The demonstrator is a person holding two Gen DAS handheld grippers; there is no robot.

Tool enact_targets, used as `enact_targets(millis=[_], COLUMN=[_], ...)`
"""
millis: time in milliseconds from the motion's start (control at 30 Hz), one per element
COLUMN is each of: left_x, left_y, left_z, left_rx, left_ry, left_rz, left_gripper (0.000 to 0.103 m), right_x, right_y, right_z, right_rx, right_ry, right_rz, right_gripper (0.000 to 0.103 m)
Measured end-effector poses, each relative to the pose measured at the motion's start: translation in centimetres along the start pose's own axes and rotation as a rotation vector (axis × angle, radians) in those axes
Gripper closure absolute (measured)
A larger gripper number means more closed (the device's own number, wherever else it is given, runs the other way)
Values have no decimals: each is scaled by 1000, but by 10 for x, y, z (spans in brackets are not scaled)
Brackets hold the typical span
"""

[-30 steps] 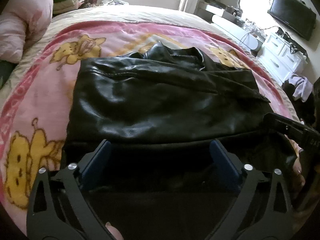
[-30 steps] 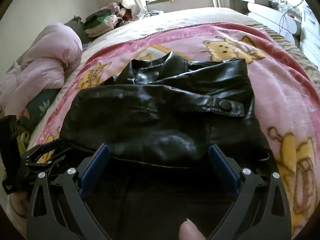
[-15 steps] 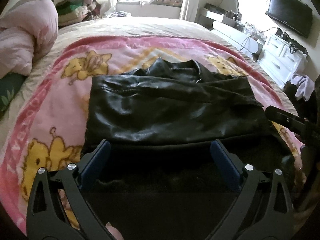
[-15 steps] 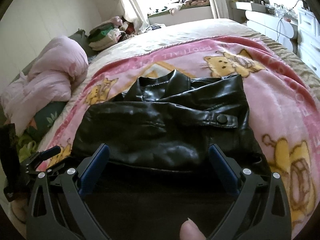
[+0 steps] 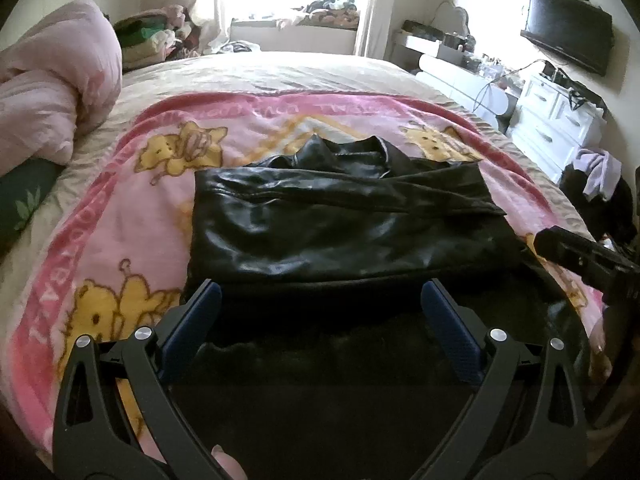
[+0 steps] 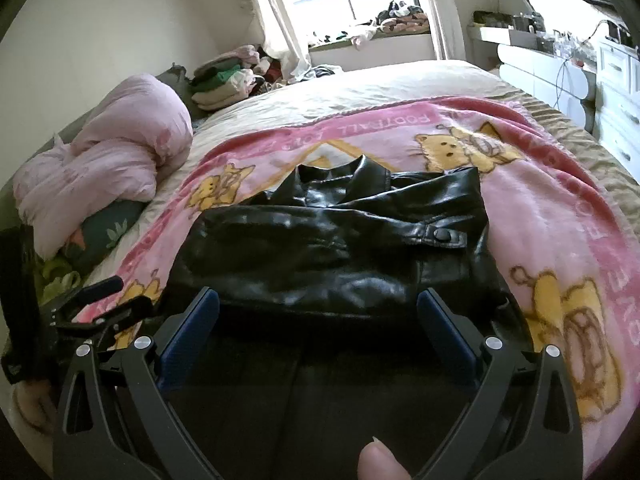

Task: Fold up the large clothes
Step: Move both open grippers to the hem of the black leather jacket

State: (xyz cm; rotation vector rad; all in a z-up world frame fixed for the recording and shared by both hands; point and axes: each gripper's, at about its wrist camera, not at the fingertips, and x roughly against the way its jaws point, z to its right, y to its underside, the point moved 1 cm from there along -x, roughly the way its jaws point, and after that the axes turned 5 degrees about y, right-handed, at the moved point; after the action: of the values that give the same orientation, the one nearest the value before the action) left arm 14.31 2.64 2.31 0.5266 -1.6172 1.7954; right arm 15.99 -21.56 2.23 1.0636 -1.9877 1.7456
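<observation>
A black leather jacket (image 5: 344,224) (image 6: 320,248) lies folded on a pink cartoon blanket (image 5: 132,208) (image 6: 560,240) on the bed, collar at its far side, a snap tab (image 6: 442,235) on its right. My left gripper (image 5: 320,300) hovers open above the jacket's near edge, nothing between its blue pads. My right gripper (image 6: 318,306) is open too, over the same near edge. Each gripper shows in the other's view: the right one (image 5: 588,260) at the right, the left one (image 6: 92,300) at the left. Dark cloth below both grippers hides the jacket's nearest part.
A bundled pink duvet (image 5: 52,100) (image 6: 108,168) lies at the bed's left. Piled clothes (image 6: 224,76) sit by the window. White drawers (image 5: 556,120) and a wall TV (image 5: 568,36) stand at the right. Bare beige bedspread (image 5: 280,76) stretches beyond the blanket.
Both grippers have drawn back and up from the jacket, which now looks smaller and farther. They stay open. The jacket has not moved.
</observation>
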Motion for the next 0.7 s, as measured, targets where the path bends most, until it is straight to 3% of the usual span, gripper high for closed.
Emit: enact_targets(millis=[700], left_x=[23], left_y=[36], left_z=[-1], left_rx=[-39], left_ry=[-16], left_rz=[-1], left_gripper=[9], right_x=[40], right_y=[45], right_z=[6], right_rx=[9], right_ry=[36], right_rz=[-17], right_gripper=[4])
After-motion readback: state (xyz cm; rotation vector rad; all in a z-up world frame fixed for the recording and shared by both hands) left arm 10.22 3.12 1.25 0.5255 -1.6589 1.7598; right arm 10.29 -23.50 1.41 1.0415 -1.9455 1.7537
